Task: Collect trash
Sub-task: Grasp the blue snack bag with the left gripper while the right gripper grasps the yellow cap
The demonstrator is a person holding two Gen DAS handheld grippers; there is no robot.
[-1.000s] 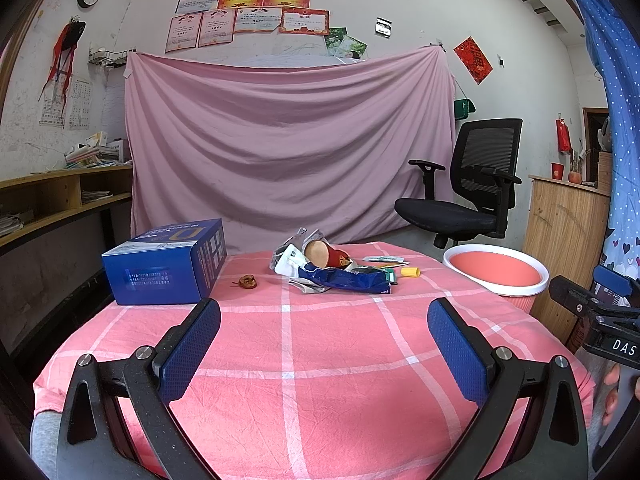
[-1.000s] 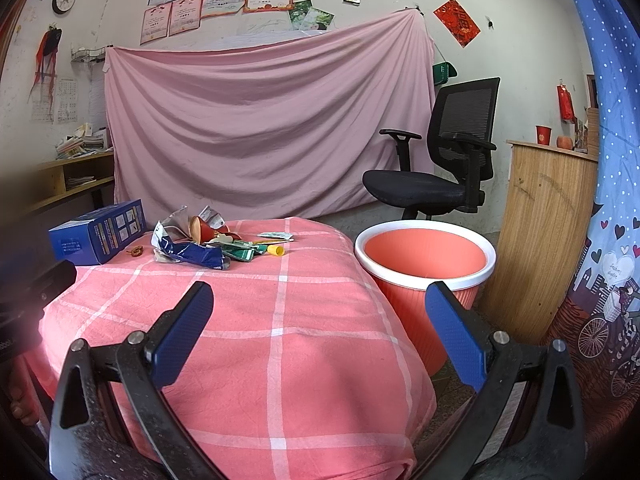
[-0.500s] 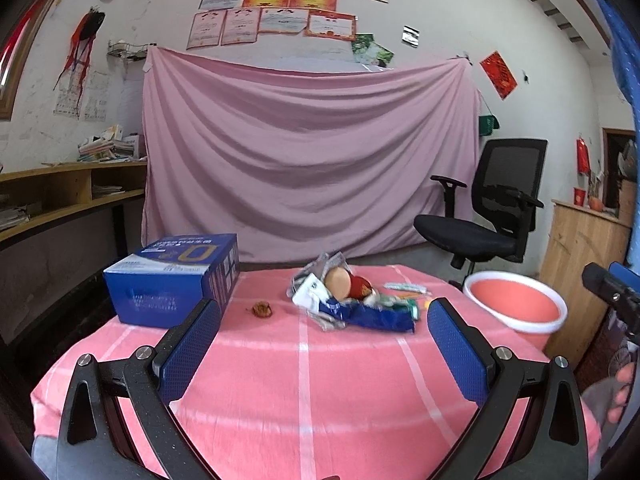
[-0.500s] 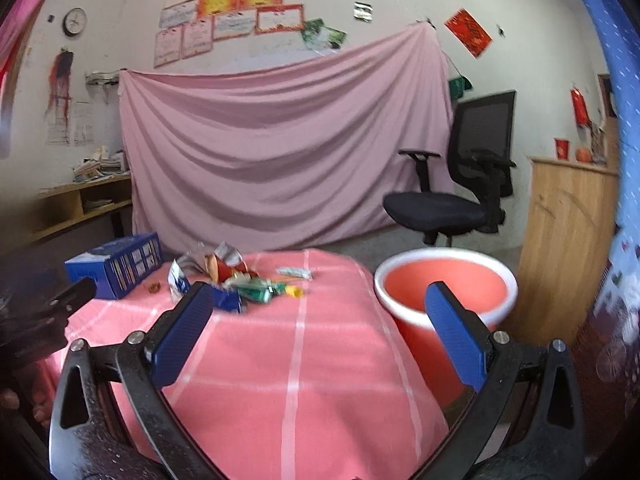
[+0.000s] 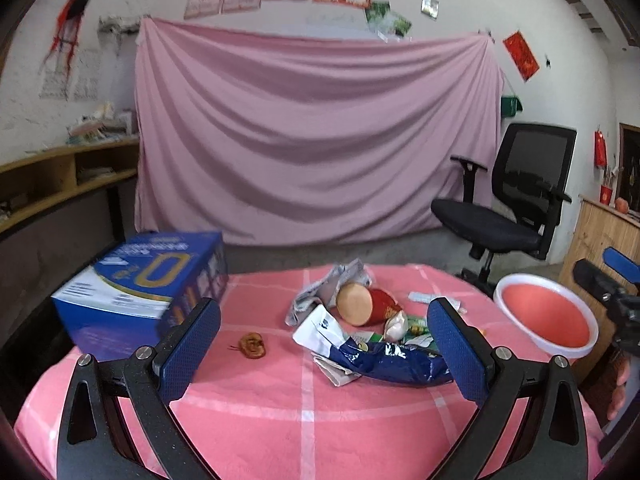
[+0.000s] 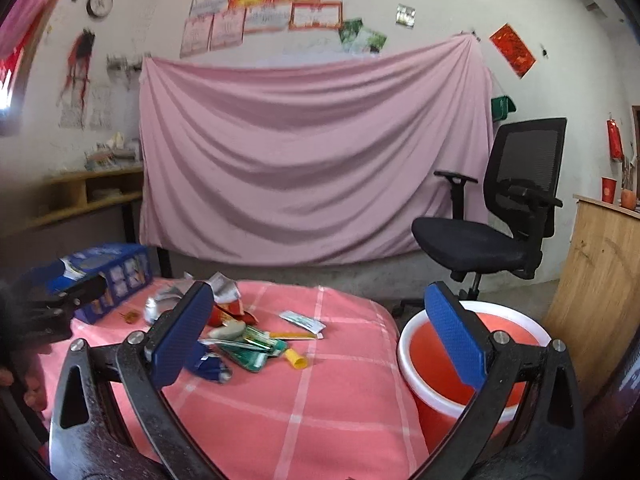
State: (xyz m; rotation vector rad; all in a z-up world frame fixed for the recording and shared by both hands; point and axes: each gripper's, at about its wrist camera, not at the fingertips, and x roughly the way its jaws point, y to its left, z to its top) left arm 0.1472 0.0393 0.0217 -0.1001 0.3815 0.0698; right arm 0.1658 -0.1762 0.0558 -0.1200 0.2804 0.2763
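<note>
A pile of trash lies on the pink checked tablecloth (image 5: 304,432): a blue snack wrapper (image 5: 396,364), a red paper cup on its side (image 5: 366,306), crumpled silver foil (image 5: 332,288) and a small brown scrap (image 5: 253,345). The right wrist view shows the same pile with green wrappers (image 6: 250,350), a yellow cap (image 6: 295,359) and a white sachet (image 6: 302,322). My left gripper (image 5: 320,348) is open, just short of the pile. My right gripper (image 6: 316,344) is open, above the table's right side. An orange bin with a white rim (image 6: 472,356) stands beside the table; it also shows in the left wrist view (image 5: 548,320).
A blue carton (image 5: 144,292) stands on the table's left side. A black office chair (image 6: 496,232) is behind the bin, a wooden cabinet (image 6: 600,280) to the right. A pink sheet (image 5: 312,140) hangs on the back wall, with shelves (image 5: 52,184) at left.
Both grippers have moved forward toward the trash pile, which now looks larger and nearer. Both stay open and empty.
</note>
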